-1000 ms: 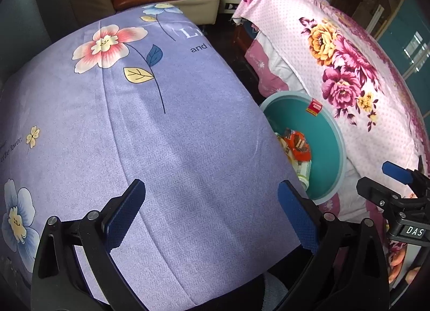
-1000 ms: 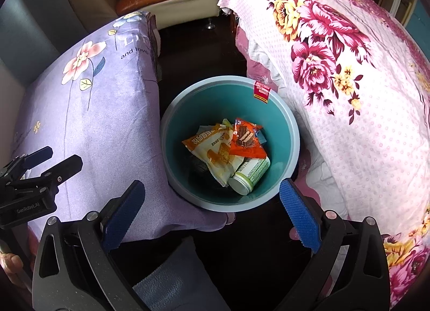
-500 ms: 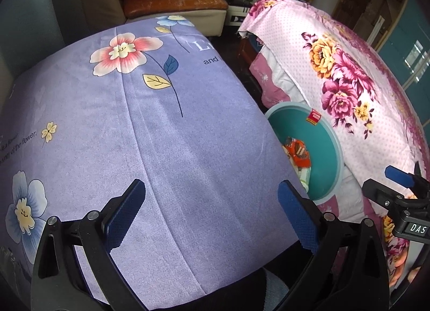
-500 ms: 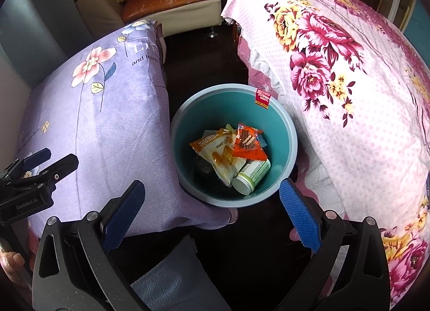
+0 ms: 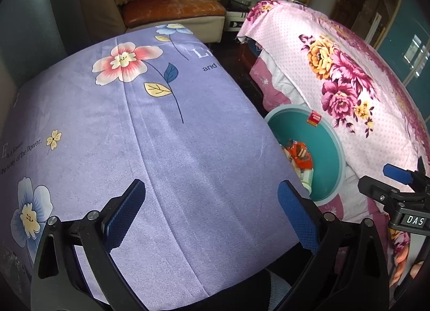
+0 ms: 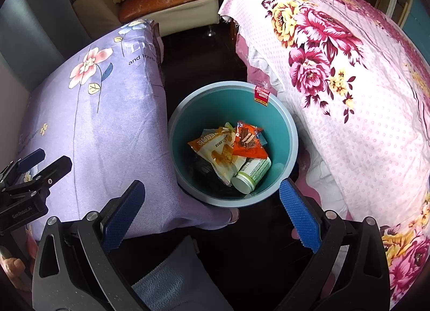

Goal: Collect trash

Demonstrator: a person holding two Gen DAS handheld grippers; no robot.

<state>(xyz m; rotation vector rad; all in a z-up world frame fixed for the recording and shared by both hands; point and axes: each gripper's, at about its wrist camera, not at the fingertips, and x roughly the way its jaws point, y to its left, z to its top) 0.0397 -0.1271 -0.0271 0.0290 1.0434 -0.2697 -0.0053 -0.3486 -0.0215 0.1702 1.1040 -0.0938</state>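
Left fingers: the left gripper is hanging over the purple flowered bedspread with its blue pads spread wide and nothing between them.
Right fingers: the right gripper is hovering above and just short of the teal bin, likewise gaping wide and carrying nothing.
Purple bedspread: woven cloth with a fine herringbone weave, lying smooth and bare under the left gripper; no litter is showing on it.
Trash: it is sitting in the bottom of the bin, between the two beds — a yellow snack bag, an orange wrapper overlapping it, and a green-capped bottle lying on its side beside them.
Bin: round, smooth plastic, teal inside with a paler rim, standing on the dark floor with a red sticker near its far lip.
Pink bedspread: dotted cloth with large magenta blooms, draping down close to the bin's right side; nothing loose is visible there either.
Step in hand: judging by the empty fingers and the filled bin, the search for further litter is what is going on, or the job is nearly done.
Doing it well: sweep both cameras over each bed and the floor strip; crinkly film bags are best pinched at an edge, while a rigid bottle wants a grip across its body.
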